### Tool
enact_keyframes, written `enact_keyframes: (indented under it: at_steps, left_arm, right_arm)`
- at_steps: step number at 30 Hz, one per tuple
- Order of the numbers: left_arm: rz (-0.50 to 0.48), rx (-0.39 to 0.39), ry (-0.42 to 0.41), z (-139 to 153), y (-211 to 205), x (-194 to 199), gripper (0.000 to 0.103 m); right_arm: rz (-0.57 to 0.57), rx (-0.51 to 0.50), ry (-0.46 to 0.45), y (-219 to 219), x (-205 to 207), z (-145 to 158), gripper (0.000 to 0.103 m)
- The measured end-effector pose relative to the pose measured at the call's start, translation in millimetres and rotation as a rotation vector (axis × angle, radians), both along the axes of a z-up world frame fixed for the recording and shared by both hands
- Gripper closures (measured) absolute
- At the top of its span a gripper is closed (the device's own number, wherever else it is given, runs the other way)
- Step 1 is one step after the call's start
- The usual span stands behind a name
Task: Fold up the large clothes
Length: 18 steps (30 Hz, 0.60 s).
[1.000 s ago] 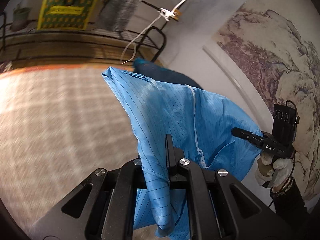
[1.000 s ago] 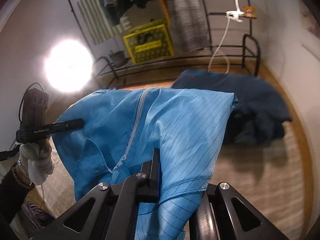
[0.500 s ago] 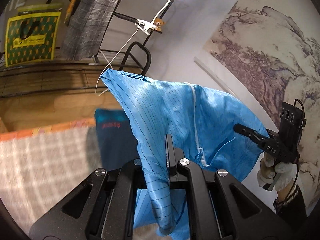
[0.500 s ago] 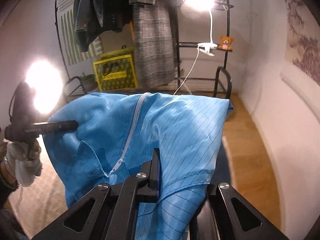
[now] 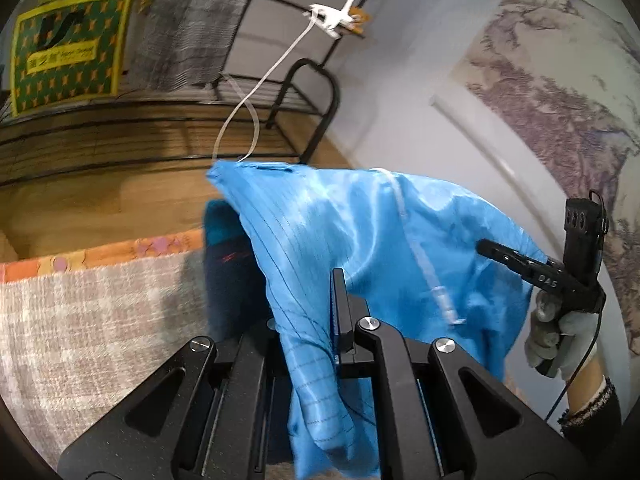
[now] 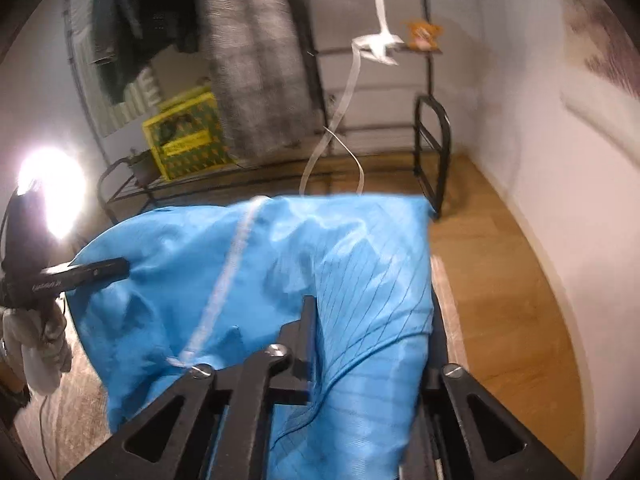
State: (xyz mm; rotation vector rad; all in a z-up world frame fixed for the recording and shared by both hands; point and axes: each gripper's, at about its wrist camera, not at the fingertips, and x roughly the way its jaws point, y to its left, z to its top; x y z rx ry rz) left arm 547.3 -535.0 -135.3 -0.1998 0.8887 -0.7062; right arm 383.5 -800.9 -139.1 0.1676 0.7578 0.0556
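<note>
The garment (image 5: 360, 240) caught in my black jaws is bright blue, crossed by thin dark pinstripes, with a pale white zipper (image 6: 228, 280) running down it. Under it lies a dark navy garment (image 5: 228, 272) with a teal patch. The rug (image 5: 92, 320) is grey-and-white checked with an orange edge. The bag (image 5: 64, 44) is yellow with a green, star-dotted pattern. The floor (image 6: 500, 280) is honey-brown wood.

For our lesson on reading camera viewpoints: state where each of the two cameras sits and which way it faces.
Left wrist: on the left gripper, facing the rack; shows the right gripper and gloved hand.
Right wrist: on the right gripper, facing the rack; shows the left gripper.
Both share the blue garment, held by both.
</note>
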Motion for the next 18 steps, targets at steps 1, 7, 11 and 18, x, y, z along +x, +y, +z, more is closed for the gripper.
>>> enact_keyframes:
  at_steps: [1,7,11,18]
  left_arm:
    - [0.016,0.009,0.011,-5,3,2,0.095]
    - [0.061,0.049,-0.003,-7,14,-3,0.078]
    - [0.069,0.075,-0.008,-4,20,-9,0.077]
    - [0.079,0.112,-0.042,22,35,-35,0.077]
  right_arm:
    - [-0.023,0.008,0.018,-5,0,-5,0.072]
    - [-0.197,-0.037,0.055,-34,-7,-19,0.064]
    - [-0.269,-0.131,0.105,-34,-7,-26,0.063]
    - [-0.31,-0.153,0.066,-22,-29,2,0.061]
